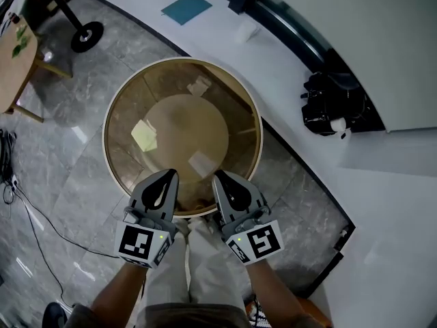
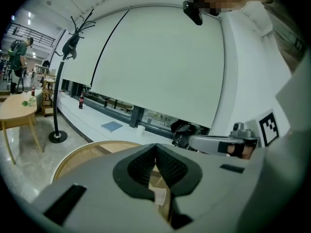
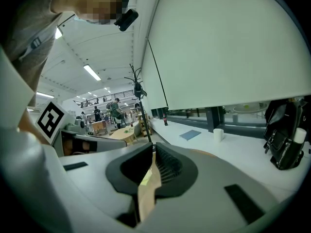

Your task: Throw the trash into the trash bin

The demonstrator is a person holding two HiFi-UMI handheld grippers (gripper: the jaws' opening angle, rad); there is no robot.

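Note:
A wide round bin [image 1: 254, 111] with a cream rim and brownish walls stands on the grey floor right in front of me. Inside it lie a yellow paper [image 1: 144, 135] and two pale scraps [image 1: 200, 85] [image 1: 202, 162]. My left gripper [image 1: 168, 177] and right gripper [image 1: 219, 178] hover side by side over the bin's near rim, both pointing forward. Both are shut with nothing between the fingertips. In the left gripper view the left gripper [image 2: 155, 147] shows the bin's rim [image 2: 77, 154] past its tips. The right gripper [image 3: 153, 150] is seen in the right gripper view.
A white ledge runs behind the bin with a black bag [image 1: 332, 105], a blue sheet [image 1: 186, 8] and a paper cup [image 1: 246, 31] on it. A coat stand's base [image 1: 87, 37] and a wooden table [image 1: 15, 57] are at far left. Cables [image 1: 31, 214] trail on the floor.

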